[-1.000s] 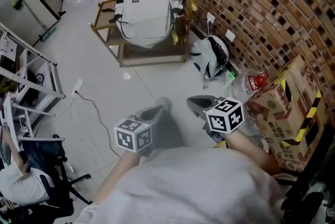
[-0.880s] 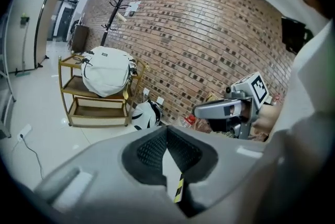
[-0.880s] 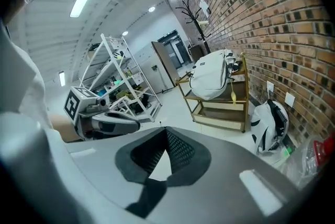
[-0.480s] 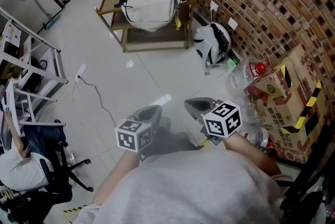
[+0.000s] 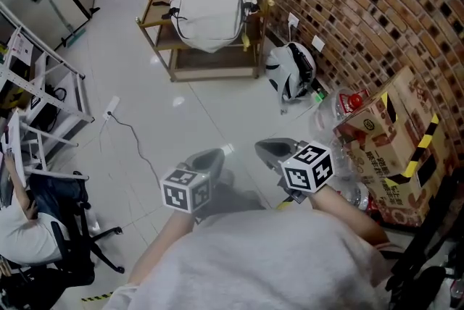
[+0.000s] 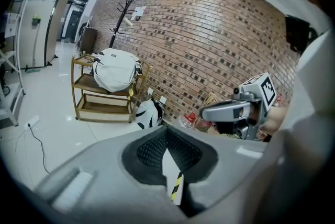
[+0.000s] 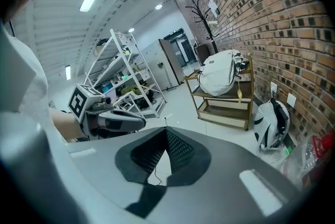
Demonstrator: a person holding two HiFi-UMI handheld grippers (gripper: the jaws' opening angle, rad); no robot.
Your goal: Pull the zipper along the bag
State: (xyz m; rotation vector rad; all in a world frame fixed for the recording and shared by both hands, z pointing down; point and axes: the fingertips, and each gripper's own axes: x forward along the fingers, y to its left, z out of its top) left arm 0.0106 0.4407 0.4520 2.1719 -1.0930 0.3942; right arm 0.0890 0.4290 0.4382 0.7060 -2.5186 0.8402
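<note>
The white bag [image 5: 210, 8] lies on the top shelf of the wooden cart [image 5: 217, 74], well away from me across the floor. A second, black-and-white bag [image 5: 290, 73] slumps on the floor just beside the cart, against the brick wall [image 5: 377, 4]. My left gripper [image 5: 215, 156] and right gripper [image 5: 267, 148] hang close to my body, far short of the cart, each with its fingers pressed together on nothing.

From here I judge the main risk is mistaking the floor bag for the right one. I also cannot make out the zipper pull at this range, so I could pinch loose fabric or a strap instead. A hard tug might then drag the sagging bag off the cart, since nothing pins it.

The bag's broad face is turned up and towards me, and its lower part droops over the cart's near edge. Its long axis seems to run from the cart's far edge to the near one, though I can't be sure from this far off.
</note>
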